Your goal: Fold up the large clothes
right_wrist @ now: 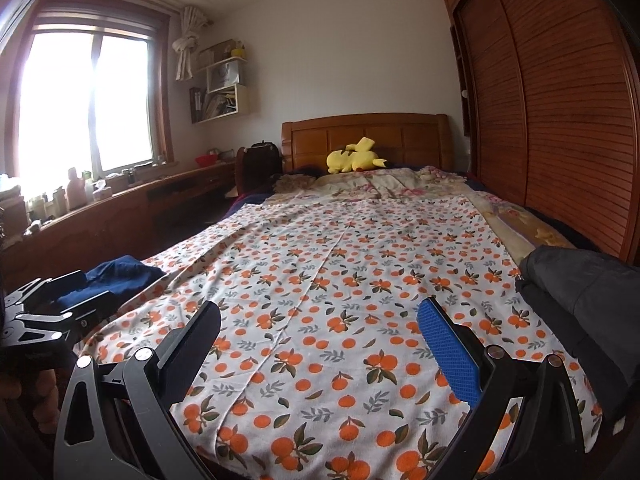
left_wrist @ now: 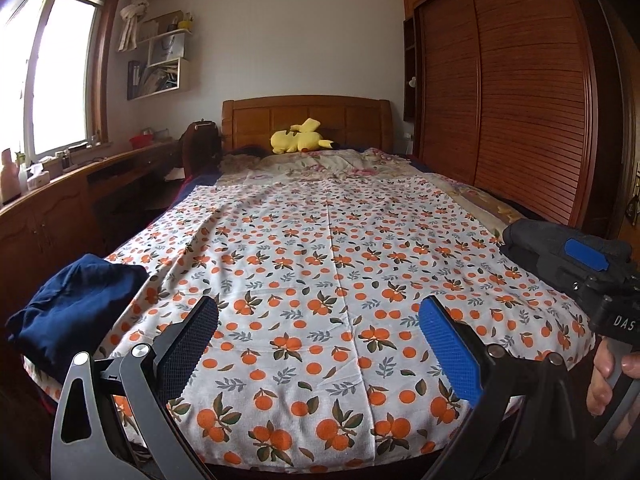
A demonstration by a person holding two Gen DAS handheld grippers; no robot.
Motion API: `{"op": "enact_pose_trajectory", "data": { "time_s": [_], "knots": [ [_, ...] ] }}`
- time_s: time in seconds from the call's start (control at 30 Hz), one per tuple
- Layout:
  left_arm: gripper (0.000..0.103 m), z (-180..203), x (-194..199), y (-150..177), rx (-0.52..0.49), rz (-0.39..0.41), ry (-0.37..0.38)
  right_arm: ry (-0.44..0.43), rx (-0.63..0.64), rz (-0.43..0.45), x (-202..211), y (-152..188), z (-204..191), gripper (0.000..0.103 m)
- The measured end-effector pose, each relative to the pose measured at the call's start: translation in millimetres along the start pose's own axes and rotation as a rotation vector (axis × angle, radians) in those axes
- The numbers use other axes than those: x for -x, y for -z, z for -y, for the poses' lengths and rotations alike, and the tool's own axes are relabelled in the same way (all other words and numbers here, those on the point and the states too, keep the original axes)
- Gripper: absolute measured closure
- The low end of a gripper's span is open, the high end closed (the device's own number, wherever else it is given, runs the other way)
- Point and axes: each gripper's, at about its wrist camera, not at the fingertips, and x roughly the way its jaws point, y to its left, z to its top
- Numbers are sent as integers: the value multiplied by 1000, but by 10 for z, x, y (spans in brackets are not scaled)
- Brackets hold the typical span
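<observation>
Orange-print sheet [left_wrist: 320,248] spread flat over the bed [left_wrist: 306,114], filling everything ahead of and beneath both sets of jaws, near hem just under the fingertips. Thin woven cotton by the look: light, limp, no stiffness, likely to sag and drag across the bedding when lifted, not slippery, not fragile. Centre crease running straight away from the jaws, small ripples on the left half. Best hold judged at the two near corners or the near hem, pinching a single layer so the floral bedding [left_wrist: 340,164] beyond it stays put. Left gripper [left_wrist: 320,344] hovering above the near hem, jaws spread wide, nothing between them. Right gripper [right_wrist: 320,344] same: jaws wide apart, empty, over the near edge. Dark grey garment [right_wrist: 580,292] bunched to the right of the right jaws, resting on the sheet's right edge. Navy folded garment [left_wrist: 76,304] left of the left jaws, at the sheet's left corner. Yellow plush toy [left_wrist: 298,141] far ahead by the headboard. Near corners of the sheet cut off by the frame bottom and hidden behind the jaw arms; left edge partly covered by the navy piece; right edge under the grey one; far hem hard to separate from the bedding. Whether sheet is one layer or doubled: cannot tell.
</observation>
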Motion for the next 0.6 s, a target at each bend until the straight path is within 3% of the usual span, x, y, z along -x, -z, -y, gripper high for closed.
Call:
{"op": "enact_pose_trajectory", "data": {
  "time_s": [0.6],
  "knots": [
    [2, 10, 70, -20, 1, 9, -3, -4, -1, -1, -18, 2, 8, 8]
  ]
}}
